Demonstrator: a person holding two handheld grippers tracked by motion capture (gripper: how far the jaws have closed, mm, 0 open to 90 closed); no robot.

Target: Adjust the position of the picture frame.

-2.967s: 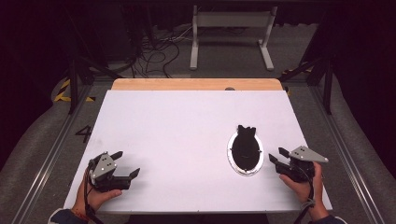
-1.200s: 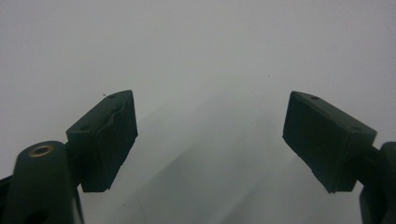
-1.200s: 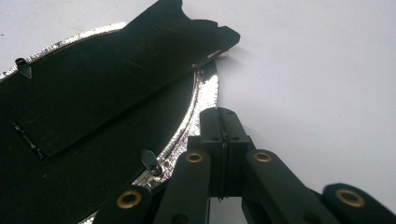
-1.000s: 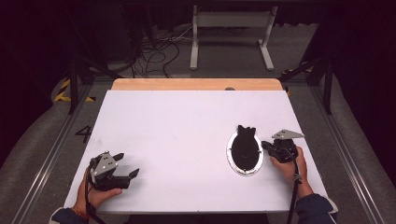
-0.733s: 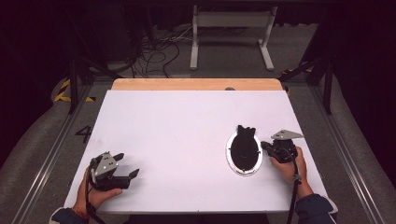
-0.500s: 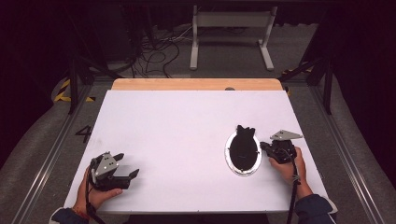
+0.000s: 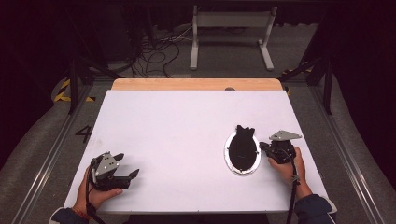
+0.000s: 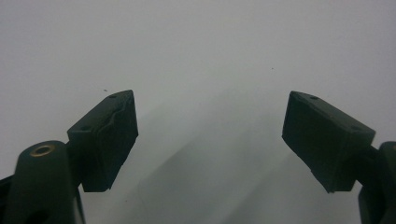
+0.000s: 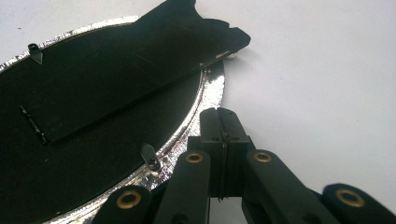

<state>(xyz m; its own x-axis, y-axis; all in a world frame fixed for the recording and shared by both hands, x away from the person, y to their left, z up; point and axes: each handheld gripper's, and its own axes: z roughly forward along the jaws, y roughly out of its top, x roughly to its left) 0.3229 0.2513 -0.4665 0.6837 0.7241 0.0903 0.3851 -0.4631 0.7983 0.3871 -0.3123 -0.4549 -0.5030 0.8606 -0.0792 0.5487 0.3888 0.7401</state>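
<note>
An oval picture frame [image 7: 242,151] lies face down on the white table [image 7: 187,121], right of the middle. It has a black back panel [image 9: 93,107], a silver rim [image 9: 212,84] and a black fold-out stand [image 9: 154,51]. My right gripper [image 7: 262,146] is shut, with nothing between its jaws. Its tip [image 9: 220,114] sits right at the frame's right-hand rim, beside a small metal turn clip [image 9: 148,151]. At the front left my left gripper [image 7: 128,164] rests on the table, open and empty, its pads [image 8: 112,135] wide apart over bare white surface.
A wooden strip [image 7: 196,84] runs along the table's far edge. Beyond it stand a grey metal stand [image 7: 231,32] and loose cables [image 7: 154,46] on the floor. Metal rails [image 7: 51,149] flank the table's sides.
The right gripper has come in from the table's right edge to the frame's rim, and the frame appears nudged slightly left. The left gripper has stayed where it was.
</note>
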